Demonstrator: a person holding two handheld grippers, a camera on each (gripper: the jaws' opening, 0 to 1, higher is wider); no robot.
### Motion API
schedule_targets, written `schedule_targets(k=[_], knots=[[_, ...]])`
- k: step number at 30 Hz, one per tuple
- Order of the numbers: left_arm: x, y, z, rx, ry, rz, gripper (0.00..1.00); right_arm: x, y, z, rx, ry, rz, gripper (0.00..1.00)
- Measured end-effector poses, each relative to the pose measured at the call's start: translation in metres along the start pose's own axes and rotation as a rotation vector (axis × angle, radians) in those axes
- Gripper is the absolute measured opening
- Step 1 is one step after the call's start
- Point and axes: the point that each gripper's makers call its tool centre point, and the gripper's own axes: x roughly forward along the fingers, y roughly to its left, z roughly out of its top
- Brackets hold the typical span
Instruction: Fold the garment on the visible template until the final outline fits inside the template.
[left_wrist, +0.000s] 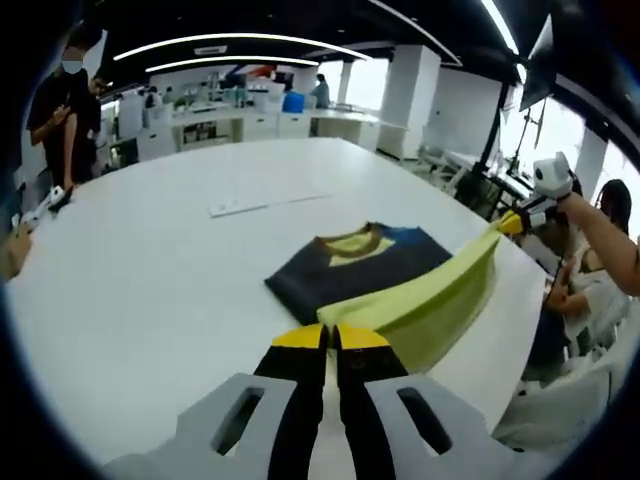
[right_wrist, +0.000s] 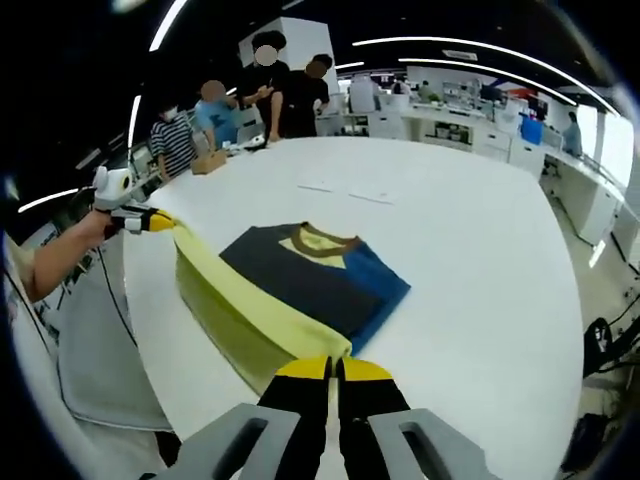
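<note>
2 grippers stretch a yellow-green flap of the garment (left_wrist: 360, 268) above the white bench (left_wrist: 150, 280). The left gripper (left_wrist: 331, 338) and right gripper (right_wrist: 333, 369) each pinch an end.

An open-plan office or lab: a large white table (left_wrist: 150, 260) under curved ceiling light strips (left_wrist: 230, 45), white pillars (left_wrist: 440, 105), rows of cluttered workbenches (right_wrist: 470, 125) along bright windows (right_wrist: 610, 140), and people (right_wrist: 285, 90) gathered at the far edge.

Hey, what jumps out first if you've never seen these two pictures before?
A yellow-green fabric band, part of the garment, stretches taut above the white table, pinched at each end by the left gripper and right gripper. The rest lies partly folded, navy and blue, collar showing.
</note>
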Motion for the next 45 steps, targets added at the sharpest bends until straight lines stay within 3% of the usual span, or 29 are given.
schedule_targets(k=[28, 45], knots=[[0.032, 0.029, 0.036, -0.002, 0.006, 0.014, 0.0, 0.024, -0.031, 0.038, -0.038, 0.033, -0.017, 0.0], [0.055, 0.049, 0.042, -0.015, 0.022, 0.034, 0.0, 0.047, -0.05, 0.054, -0.032, 0.056, -0.025, 0.0]])
